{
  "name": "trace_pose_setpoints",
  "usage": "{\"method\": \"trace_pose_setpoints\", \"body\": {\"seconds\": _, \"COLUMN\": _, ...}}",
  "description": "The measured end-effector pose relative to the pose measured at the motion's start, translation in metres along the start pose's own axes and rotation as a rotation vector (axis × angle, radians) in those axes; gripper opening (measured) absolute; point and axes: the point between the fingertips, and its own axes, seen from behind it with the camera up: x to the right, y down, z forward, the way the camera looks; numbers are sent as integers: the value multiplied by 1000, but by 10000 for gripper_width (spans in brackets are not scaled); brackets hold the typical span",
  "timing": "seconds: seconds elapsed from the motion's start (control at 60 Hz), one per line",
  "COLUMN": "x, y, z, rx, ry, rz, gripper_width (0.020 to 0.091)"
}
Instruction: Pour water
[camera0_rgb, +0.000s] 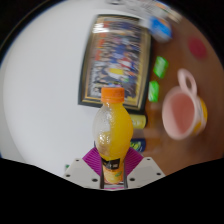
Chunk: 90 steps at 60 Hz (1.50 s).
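Pouring had not begun: the gripper (112, 168) was clamped on the orange-capped bottle (111, 132), pads (95, 157) pressed to both sides, upright and capped, with the pink cup (181, 112) standing apart beyond it on the table (40, 110), apparently unfilled.

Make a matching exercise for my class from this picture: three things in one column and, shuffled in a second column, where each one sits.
Column A
1. clear plastic bottle with an orange cap
2. pink ceramic mug
3. dark rectangular printed board

Column B
a. beyond the bottle, lying flat on the table
b. between the gripper's fingers, held at its lower part
c. off to the bottle's right on the table, handle pointing away

Pairs: 1-b, 2-c, 3-a
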Motion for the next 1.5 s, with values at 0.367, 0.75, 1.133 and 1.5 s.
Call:
{"method": "trace_pose_setpoints", "body": {"seconds": 0.367, "x": -17, "y": -199, "z": -63, "rx": 281, "ry": 320, "rz": -1185, "gripper_width": 253}}
{"method": "trace_pose_setpoints", "body": {"seconds": 0.75, "x": 166, "y": -304, "z": -95, "rx": 239, "ry": 633, "rz": -1225, "gripper_width": 253}}
{"method": "trace_pose_setpoints", "body": {"seconds": 1.133, "x": 181, "y": -321, "z": -115, "rx": 335, "ry": 680, "rz": -1239, "gripper_width": 266}}
{"method": "trace_pose_setpoints", "body": {"seconds": 1.5, "x": 201, "y": -288, "z": -134, "rx": 191, "ry": 733, "rz": -1102, "gripper_width": 853}}
